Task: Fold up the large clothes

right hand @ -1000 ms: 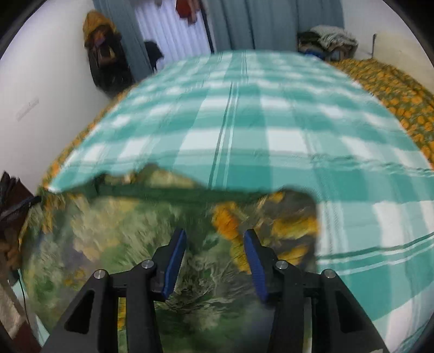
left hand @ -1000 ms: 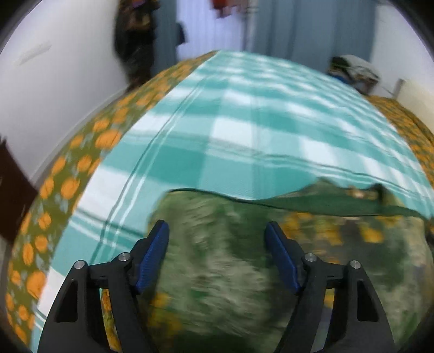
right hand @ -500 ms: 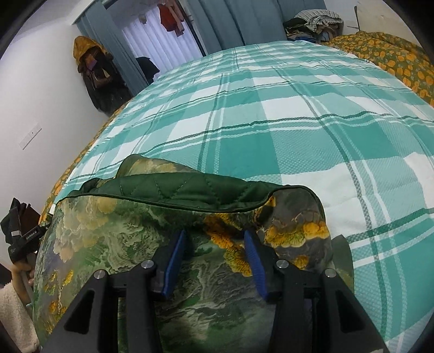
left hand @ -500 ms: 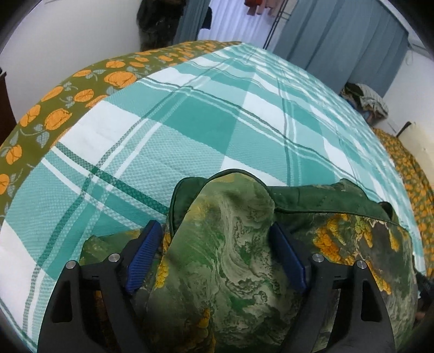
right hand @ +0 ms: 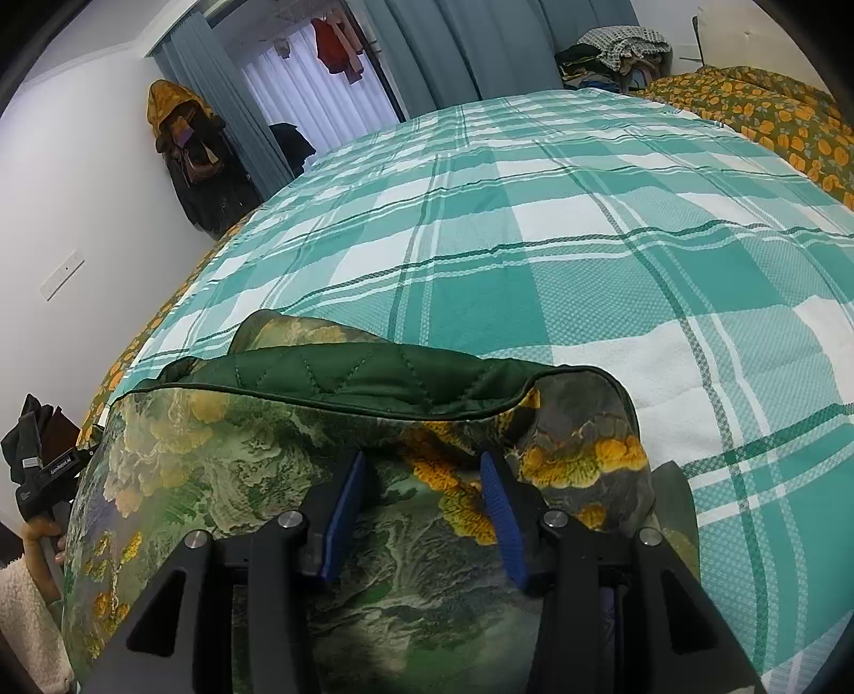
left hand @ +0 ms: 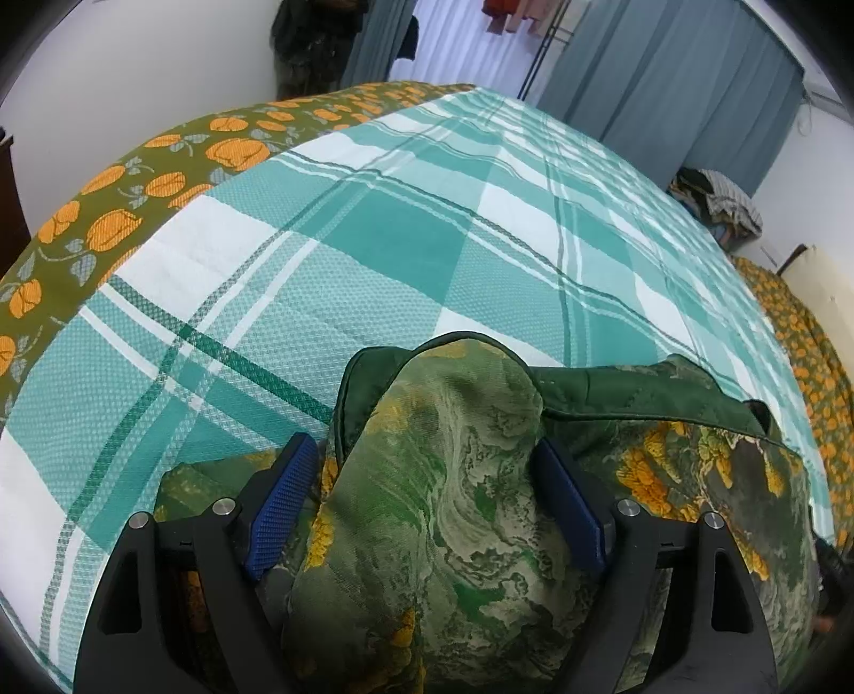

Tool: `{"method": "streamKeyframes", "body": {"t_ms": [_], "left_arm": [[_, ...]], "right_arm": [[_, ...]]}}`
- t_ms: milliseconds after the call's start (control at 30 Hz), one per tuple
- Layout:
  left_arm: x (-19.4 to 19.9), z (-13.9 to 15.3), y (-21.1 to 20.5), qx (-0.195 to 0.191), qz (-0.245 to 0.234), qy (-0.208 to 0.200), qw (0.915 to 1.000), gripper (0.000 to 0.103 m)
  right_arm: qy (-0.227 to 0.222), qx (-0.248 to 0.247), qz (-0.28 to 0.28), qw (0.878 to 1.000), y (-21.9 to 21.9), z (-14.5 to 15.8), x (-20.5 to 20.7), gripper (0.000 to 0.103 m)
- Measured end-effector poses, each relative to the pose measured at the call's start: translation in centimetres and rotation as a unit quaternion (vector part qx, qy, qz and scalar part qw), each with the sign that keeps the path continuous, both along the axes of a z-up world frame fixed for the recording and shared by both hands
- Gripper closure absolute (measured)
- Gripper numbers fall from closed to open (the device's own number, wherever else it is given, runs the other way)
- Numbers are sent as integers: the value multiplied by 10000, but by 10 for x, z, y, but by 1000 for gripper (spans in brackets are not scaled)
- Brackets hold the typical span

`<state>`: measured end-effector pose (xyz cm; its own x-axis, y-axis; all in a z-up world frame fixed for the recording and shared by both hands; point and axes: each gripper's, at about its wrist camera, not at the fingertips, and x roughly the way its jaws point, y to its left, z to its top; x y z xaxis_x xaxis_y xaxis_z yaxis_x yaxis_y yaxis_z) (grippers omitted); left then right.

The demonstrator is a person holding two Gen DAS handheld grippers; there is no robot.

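Observation:
A padded jacket (left hand: 469,480) with a green landscape print, yellow blossoms and a dark green quilted lining (right hand: 347,373) lies bunched at the near edge of the bed. My left gripper (left hand: 427,496) stands wide around a thick rolled part of it. The left pad's face is bare with a small gap, and the right pad touches the cloth. My right gripper (right hand: 421,512) sits half closed at the jacket's other end, with a bulge of printed cloth (right hand: 427,534) clamped between its blue pads.
A teal and white checked cover (left hand: 427,229) spreads across the bed beyond the jacket. An olive sheet with orange flowers (left hand: 107,224) borders it. A hand in a fleece sleeve (right hand: 32,539) shows at the left edge. Grey curtains (right hand: 480,48) and a clothes pile (right hand: 619,48) stand behind.
Both grippers came down with the jacket onto the bed, and the blur has gone. The left jaws spread a little wider. Over the last half second nothing has moved.

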<state>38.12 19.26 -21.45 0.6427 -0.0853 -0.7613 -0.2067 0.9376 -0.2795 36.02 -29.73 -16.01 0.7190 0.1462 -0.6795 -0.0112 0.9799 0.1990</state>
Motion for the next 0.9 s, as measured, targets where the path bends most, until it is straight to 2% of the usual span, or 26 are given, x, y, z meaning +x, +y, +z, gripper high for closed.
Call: {"method": "streamKeyframes", "body": {"t_ms": [167,267,333,400,567,700,800,900], "left_arm": [[3,7,-3,152,31,216,9996,17],[5,24,-7,379,-31,462,9982,17],[-4,40,-11,462,-171,380,9981,17],[-19,61,-18,541,-421,213,9974,17],[-61,100,-46,697,-1009,-47,9924,16],[-96,118,-93,895,-1728,-155,9808,13],[-112,119,-132,864,-2225,-79,9711,13],[-122,115,-165,820,-2581,-13,9626,13]], "right_arm": [[20,-2,-4,10000,0,0,0,57],[243,-259,-40,9994,4,15,1,57],[168,-423,-59,9989,6,37,-11,57],[32,-360,71,9993,4,54,-32,54],[51,-668,296,9973,-3,67,-91,52],[171,-671,204,9974,-13,54,-150,52],[145,-491,43,9987,-15,45,-191,51],[256,-320,-40,9992,-14,37,-216,42]]}}
